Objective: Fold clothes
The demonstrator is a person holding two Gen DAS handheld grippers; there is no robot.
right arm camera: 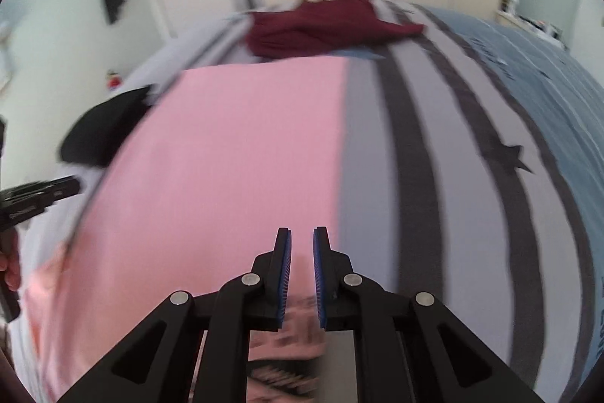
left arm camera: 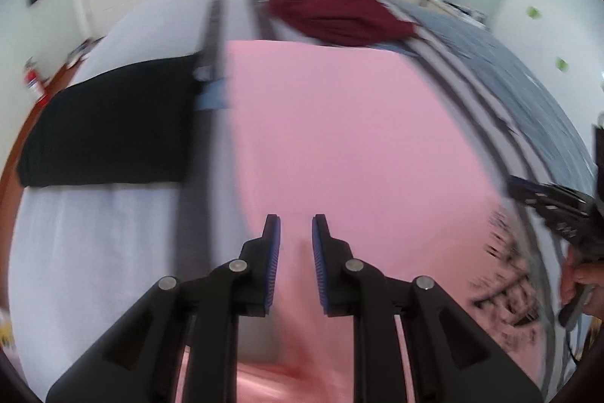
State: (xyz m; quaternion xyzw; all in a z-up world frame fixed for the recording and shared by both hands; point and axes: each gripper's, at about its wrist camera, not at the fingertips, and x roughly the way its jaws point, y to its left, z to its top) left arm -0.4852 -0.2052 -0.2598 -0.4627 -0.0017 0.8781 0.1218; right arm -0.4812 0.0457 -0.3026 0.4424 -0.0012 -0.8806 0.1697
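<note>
A pink garment [left arm camera: 339,138] [right arm camera: 226,157] lies flat on the bed as a smooth rectangle. My left gripper [left arm camera: 295,220] hovers over its near part, its blue pads a narrow gap apart with only pink cloth showing behind them. Over the garment's right near corner my right gripper [right arm camera: 302,233] stands the same way, with nothing pressed between its pads. Each gripper also shows in the other's view: the right gripper [left arm camera: 547,203] at the right edge, the left gripper [right arm camera: 41,191] at the left edge. Both views are blurred.
A folded black garment [left arm camera: 109,127] [right arm camera: 102,131] lies left of the pink one. A crumpled maroon garment [left arm camera: 336,14] [right arm camera: 321,25] sits at the far end. The bed cover [right arm camera: 434,176] is grey with dark stripes and a star. A hand [left arm camera: 581,278] holds the right gripper.
</note>
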